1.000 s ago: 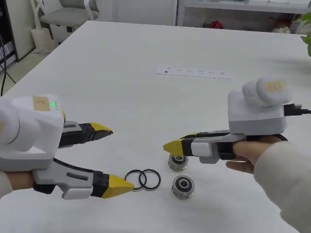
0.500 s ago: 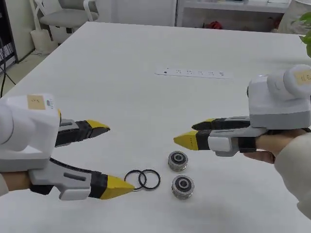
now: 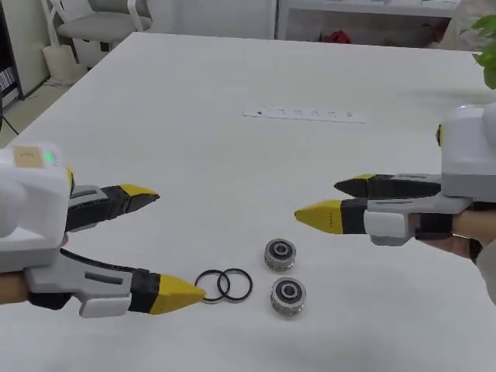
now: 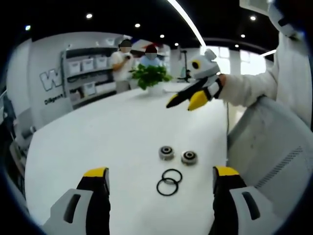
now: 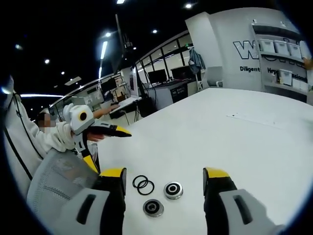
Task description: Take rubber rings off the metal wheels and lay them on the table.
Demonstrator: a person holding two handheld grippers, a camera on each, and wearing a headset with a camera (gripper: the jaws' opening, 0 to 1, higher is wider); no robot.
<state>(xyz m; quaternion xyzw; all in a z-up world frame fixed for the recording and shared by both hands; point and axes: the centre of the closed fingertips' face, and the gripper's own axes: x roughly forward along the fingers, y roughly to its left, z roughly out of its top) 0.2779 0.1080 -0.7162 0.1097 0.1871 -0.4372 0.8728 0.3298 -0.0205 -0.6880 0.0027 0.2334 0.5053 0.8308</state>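
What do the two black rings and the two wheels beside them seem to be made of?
The rings look like rubber: thin, matte black hoops lying flat. The wheels look like metal: silvery, shiny grooved rims around dark centres, though the centres' material is unclear.

White table [image 3: 194, 139] — shelves [image 3: 364, 9] and office chair [image 3: 97, 27] behind

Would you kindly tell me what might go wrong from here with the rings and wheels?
1. The open left gripper has one jaw tip right beside the two overlapping rubber rings; a small slip could drag them across the table.
2. The far metal wheel and near metal wheel lie close together, so the open right gripper, reaching for one, might bump the other or the rings.
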